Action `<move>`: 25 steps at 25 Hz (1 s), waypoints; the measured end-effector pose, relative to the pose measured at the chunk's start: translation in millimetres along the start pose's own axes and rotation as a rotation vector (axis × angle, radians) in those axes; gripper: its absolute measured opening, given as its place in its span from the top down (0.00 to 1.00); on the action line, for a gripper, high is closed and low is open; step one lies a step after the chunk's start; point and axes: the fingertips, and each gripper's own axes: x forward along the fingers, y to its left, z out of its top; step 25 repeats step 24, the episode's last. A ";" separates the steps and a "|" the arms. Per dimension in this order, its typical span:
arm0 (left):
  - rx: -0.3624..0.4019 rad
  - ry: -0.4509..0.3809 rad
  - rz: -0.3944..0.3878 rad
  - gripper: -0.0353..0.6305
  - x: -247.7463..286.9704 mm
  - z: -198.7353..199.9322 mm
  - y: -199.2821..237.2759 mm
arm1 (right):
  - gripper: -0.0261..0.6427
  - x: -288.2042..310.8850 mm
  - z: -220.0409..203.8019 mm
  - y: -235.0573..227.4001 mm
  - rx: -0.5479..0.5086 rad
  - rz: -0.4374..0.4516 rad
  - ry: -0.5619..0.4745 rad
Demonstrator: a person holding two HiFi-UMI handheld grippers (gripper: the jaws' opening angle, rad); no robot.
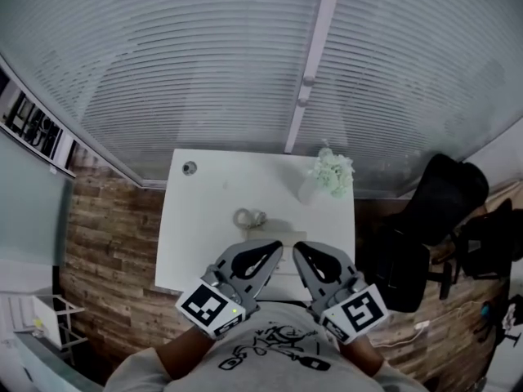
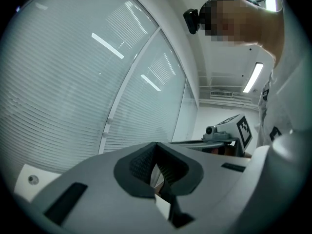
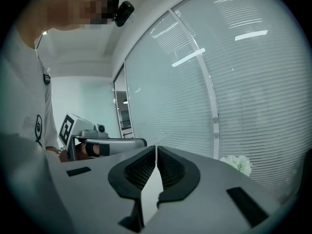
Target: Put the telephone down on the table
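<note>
The right tongs (image 3: 156, 152) hold their 2 jaws together, empty, before window blinds (image 3: 234, 96); white flowers (image 3: 237, 164) sit right.

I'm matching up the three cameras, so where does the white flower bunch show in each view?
Head view: white flower bunch at the far right corner of the table, by the blinds.
Left gripper view: not in it.
Right gripper view: low right, at the foot of the blinds.
Shared landmark: the white window post, seen in all three.
</note>
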 end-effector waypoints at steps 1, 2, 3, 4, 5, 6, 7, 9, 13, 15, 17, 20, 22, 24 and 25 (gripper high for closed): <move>0.008 -0.007 0.000 0.94 -0.5 2.3 -0.9 | 0.90 -0.6 3.8 1.5 -0.004 0.002 -0.008; 0.016 -0.012 0.001 0.94 -1.0 4.1 -1.3 | 0.90 -0.9 7.4 2.5 -0.009 0.002 -0.018; 0.021 -0.013 0.003 0.94 -1.4 4.7 -1.5 | 0.90 -1.3 10.5 2.9 -0.013 0.002 -0.027; 0.020 -0.013 0.005 0.94 -1.5 4.9 -1.5 | 0.90 -1.6 12.9 2.8 -0.016 0.002 -0.032; 0.017 -0.014 0.005 0.94 -1.1 5.7 -1.7 | 0.90 -1.9 14.8 2.4 -0.017 0.001 -0.035; 0.017 -0.019 0.004 0.94 -0.4 7.4 -2.0 | 0.91 -1.8 16.1 1.9 -0.018 0.001 -0.036; 0.023 -0.025 0.001 0.94 0.3 9.4 -2.3 | 0.91 -1.5 17.1 1.7 -0.019 0.000 -0.035; 0.029 -0.027 -0.002 0.94 0.5 11.0 -3.0 | 0.91 -1.0 17.6 2.1 -0.019 0.000 -0.032; 0.012 -0.018 0.003 0.94 -1.4 11.9 -3.1 | 0.91 -1.3 19.1 5.2 -0.027 0.000 -0.033; 0.017 -0.020 0.002 0.94 -1.6 13.7 -2.5 | 0.91 -1.4 20.6 5.6 -0.030 -0.002 -0.035; 0.022 -0.023 0.000 0.94 -1.1 14.6 -2.3 | 0.91 -1.3 21.5 4.9 -0.029 -0.003 -0.037; 0.004 -0.024 0.002 0.94 -0.8 14.6 -5.4 | 0.91 -3.7 22.0 4.5 -0.034 -0.003 -0.036; 0.008 -0.032 0.001 0.94 0.5 16.2 -7.7 | 0.91 -5.7 22.4 4.1 -0.036 -0.003 -0.037; 0.019 -0.041 -0.001 0.94 2.3 18.0 -9.1 | 0.91 -7.1 22.8 3.4 -0.037 -0.004 -0.040; 0.019 -0.041 -0.001 0.94 2.3 18.0 -9.1 | 0.91 -7.1 22.8 3.4 -0.037 -0.004 -0.040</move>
